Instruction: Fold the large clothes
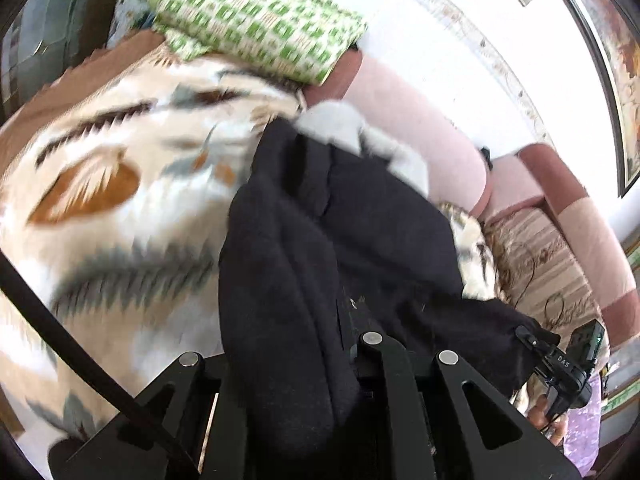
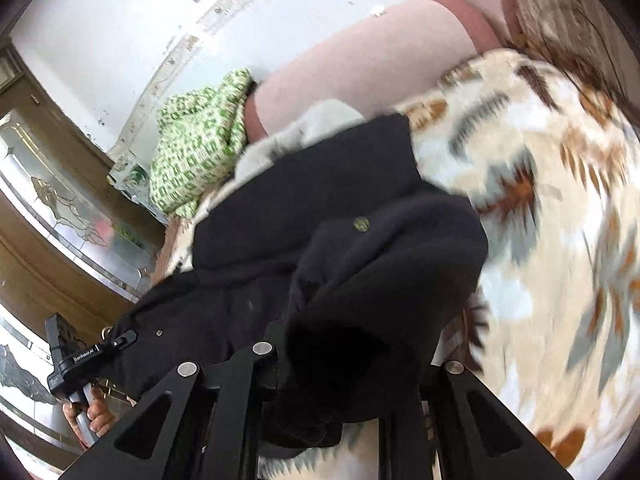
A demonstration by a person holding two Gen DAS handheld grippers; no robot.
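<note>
Both claws clamped on the coat. Left claw jaws narrow, pinching a thick fold of black fabric that drapes over the fingers. Right claw same: jaws nearly closed, a bunched hem between them. Coat hangs from both grips; its far end, with the grey fur collar, lies on the bed's leaf-print blanket near the headboard. Green pillow at the bed's head corner, apart from the coat. Frames motion-blurred.
</note>
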